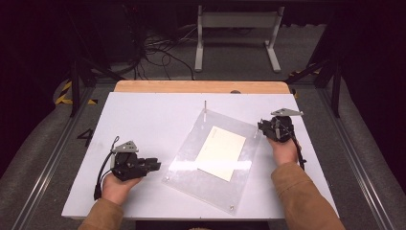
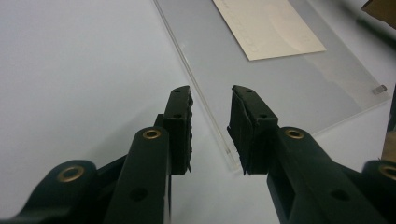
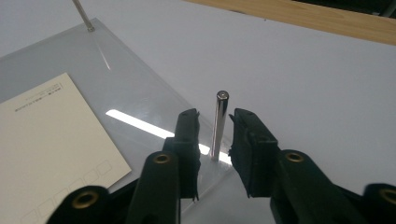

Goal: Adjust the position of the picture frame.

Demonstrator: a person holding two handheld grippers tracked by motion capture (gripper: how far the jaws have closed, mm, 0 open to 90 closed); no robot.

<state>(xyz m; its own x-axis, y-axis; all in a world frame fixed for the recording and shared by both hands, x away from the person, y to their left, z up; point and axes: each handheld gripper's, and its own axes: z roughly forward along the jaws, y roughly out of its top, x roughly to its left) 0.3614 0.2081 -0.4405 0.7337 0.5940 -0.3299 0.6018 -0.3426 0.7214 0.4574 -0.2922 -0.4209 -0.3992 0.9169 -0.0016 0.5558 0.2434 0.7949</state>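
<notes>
A clear acrylic plate lies flat and turned at an angle on the white table, with a cream card lying on it; whether the card sits on top of the plate or under it cannot be told. Thin metal pins stand upright at the plate's corners: one at the far corner and one at the right corner.

The right gripper is at that right corner, its jaws on either side of the pin with a narrow gap to each; they are partly apart and not pressing on the pin. In the right gripper view the card lies to the left of the jaws and the far pin stands ahead and to the left, across the plate. A wooden table edge runs beyond the white top.

The left gripper is low over the table just off the plate's left edge, jaws moderately apart and holding nothing. The plate's edge runs forward between them, and the card lies ahead and to the right.

In the high view, each gripper is held by a hand with a tan sleeve.
</notes>
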